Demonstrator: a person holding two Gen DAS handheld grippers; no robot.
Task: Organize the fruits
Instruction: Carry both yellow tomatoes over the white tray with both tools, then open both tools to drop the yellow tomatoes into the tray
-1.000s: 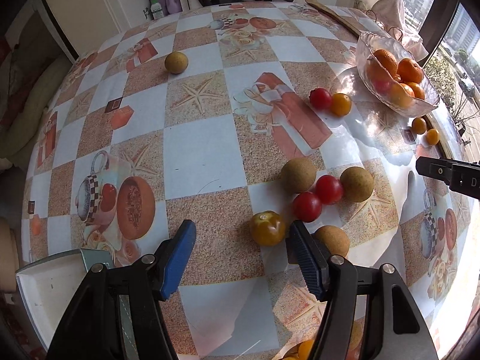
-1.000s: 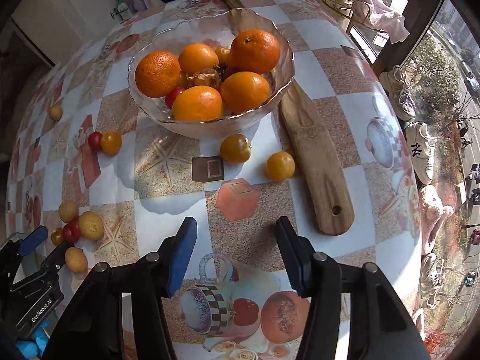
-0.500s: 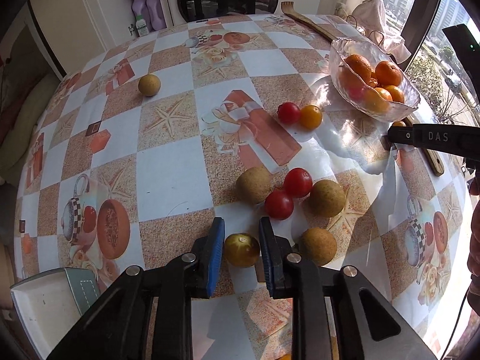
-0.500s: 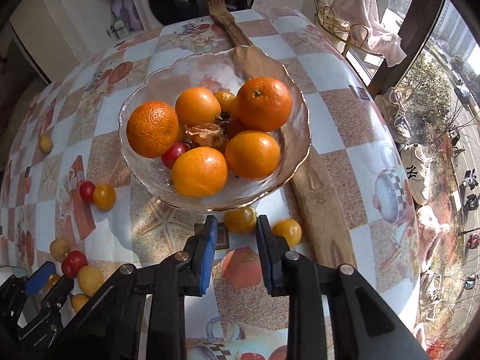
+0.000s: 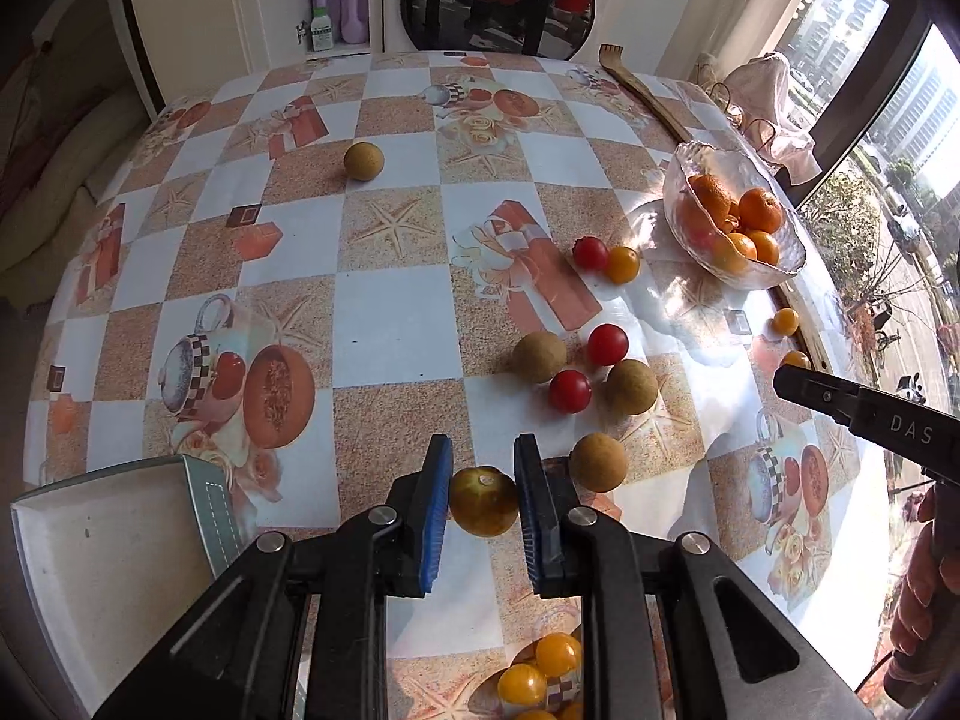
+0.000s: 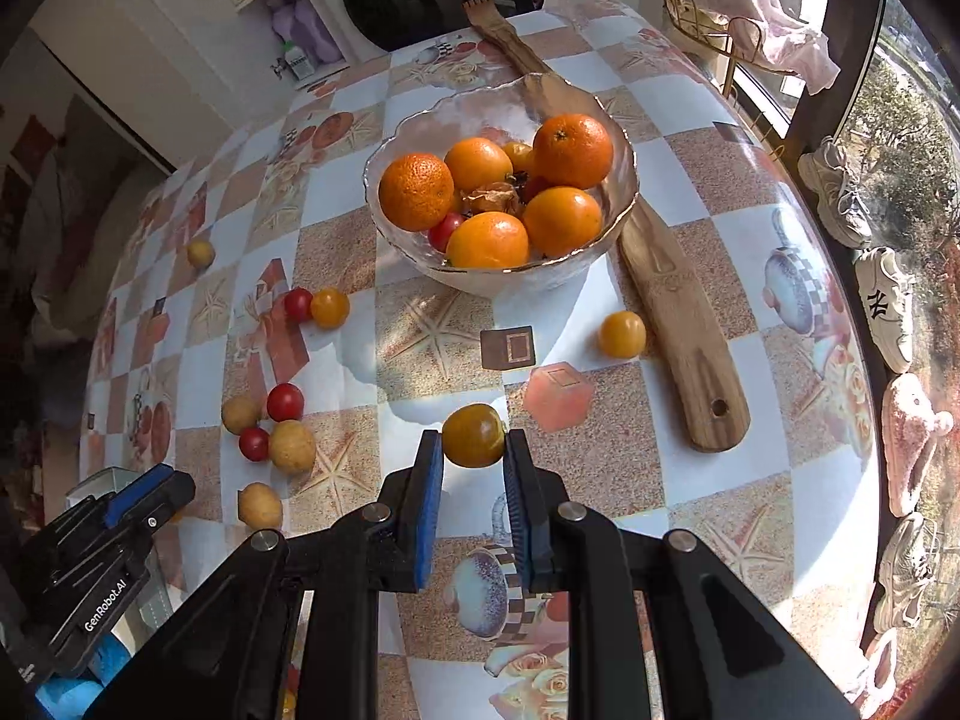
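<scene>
Both claws have just clamped: left claw [image 5: 483, 480] is gripping a yellow tomato [image 5: 483, 500], right claw [image 6: 474, 459] an orange tomato [image 6: 473, 435], lifting for sorting.

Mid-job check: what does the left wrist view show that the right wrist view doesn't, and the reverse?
Only the left wrist view shows the left gripper shut on a yellow-brown tomato, and the yellow tomatoes in a container below it.

Only the right wrist view shows the right gripper shut on an orange-yellow tomato, plus the white sneakers outside the window.

Both show the glass bowl of oranges, the wooden back scratcher and the loose red tomatoes.
</scene>
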